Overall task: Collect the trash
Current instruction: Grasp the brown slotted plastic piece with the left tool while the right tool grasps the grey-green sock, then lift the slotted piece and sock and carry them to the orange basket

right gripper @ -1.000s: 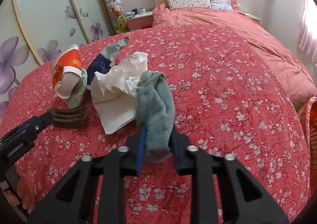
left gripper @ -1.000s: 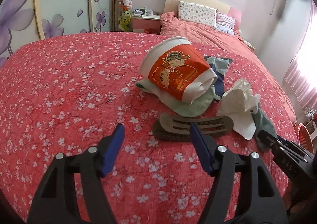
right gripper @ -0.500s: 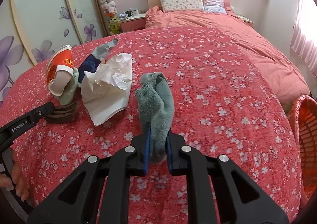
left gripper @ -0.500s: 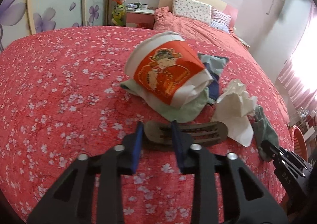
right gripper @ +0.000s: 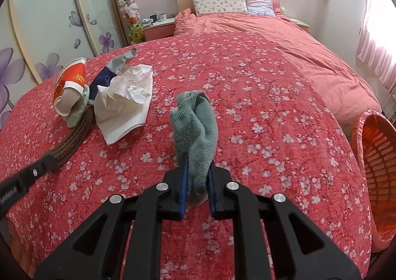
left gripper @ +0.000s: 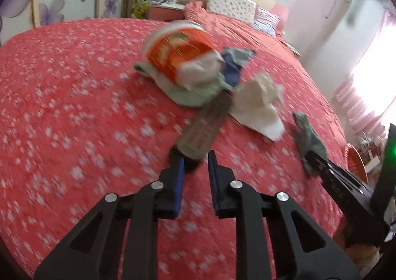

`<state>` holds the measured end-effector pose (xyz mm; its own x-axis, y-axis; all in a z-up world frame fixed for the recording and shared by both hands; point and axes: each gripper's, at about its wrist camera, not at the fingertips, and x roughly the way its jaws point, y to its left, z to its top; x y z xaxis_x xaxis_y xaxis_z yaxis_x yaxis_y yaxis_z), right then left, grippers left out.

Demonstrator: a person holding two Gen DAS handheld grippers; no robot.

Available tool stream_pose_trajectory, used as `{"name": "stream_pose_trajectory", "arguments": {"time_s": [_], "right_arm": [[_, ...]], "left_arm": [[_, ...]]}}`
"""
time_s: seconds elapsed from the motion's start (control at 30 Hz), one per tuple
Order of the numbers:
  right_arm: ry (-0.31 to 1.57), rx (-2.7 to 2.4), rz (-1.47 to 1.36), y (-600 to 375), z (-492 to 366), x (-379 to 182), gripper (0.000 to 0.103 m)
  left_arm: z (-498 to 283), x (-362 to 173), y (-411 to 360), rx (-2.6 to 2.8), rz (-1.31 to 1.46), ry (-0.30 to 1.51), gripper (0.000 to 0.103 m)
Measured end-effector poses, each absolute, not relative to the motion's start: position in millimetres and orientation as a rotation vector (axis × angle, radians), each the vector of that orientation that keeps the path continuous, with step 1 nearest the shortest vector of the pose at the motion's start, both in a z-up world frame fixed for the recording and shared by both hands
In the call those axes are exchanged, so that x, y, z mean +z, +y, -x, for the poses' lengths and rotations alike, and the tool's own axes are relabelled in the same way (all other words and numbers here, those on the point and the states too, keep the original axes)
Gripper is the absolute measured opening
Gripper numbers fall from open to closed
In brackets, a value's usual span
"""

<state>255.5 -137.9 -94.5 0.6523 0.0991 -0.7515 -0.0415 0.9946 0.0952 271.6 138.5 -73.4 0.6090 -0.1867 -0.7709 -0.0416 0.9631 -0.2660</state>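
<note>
Your left hand-held gripper point(left gripper: 195, 156) is closing on the near end of the brown slotted comb-like piece point(left gripper: 205, 126), which lies on the bed point(left gripper: 74, 106) just near the crumpled white tissue point(left gripper: 259, 104) and orange paper cup point(left gripper: 178, 54). Seat the pads fully before lifting; it looks flat, stiff and ridged. Your right hand-held gripper point(right gripper: 196, 181) grips a soft grey-green sock point(right gripper: 195, 121); keep that pinch as you carry it to the orange basket point(right gripper: 378, 156) at far right.
</note>
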Motion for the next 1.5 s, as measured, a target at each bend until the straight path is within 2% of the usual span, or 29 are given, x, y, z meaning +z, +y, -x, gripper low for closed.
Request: {"name": "stream_pose_trajectory", "arguments": {"time_s": [0.03,0.1,0.23,0.43,0.67,0.97,1.2,1.27,1.4,1.5], "right_arm": [[0.857,0.079,-0.072,-138.0,-255.3,-94.4,0.014],[0.857,0.078,-0.076,-139.2,-254.8,-94.4,0.014],[0.857,0.076,-0.078,-141.1,-254.7,-94.8,0.014],[0.853,0.065,-0.075,-146.9,-251.9,-95.4,0.014],[0.857,0.063,-0.084,-150.6,-251.7,-97.4,0.014],[0.859,0.062,-0.083,-150.2,-251.6,-98.7,0.014],[0.865,0.064,-0.091,-152.4,-250.7,-101.5,0.014],[0.865,0.065,-0.094,-153.0,-250.4,-102.1,0.014],[0.865,0.069,-0.088,-152.5,-250.2,-102.0,0.014],[0.864,0.072,-0.088,-152.8,-250.3,-101.4,0.014]], "left_arm": [[-268.7,-72.7,135.4,-0.084,0.261,0.914,0.027],[-263.0,-70.5,134.2,-0.073,0.257,0.904,0.054],[-261.6,-63.1,133.4,-0.037,0.227,0.875,0.059],[-289.2,-69.3,129.6,-0.02,0.158,0.898,0.059],[-299.2,-74.4,109.4,-0.061,0.102,0.916,0.048],[-311.2,-84.3,96.8,-0.028,0.019,0.91,0.048],[-313.4,-84.3,103.0,-0.043,0.058,0.897,0.046],[-314.0,-84.3,104.6,-0.043,0.062,0.896,0.044],[-316.9,-83.8,103.0,-0.043,0.04,0.897,0.032],[-318.7,-82.8,103.3,-0.043,0.032,0.898,0.032]]}}
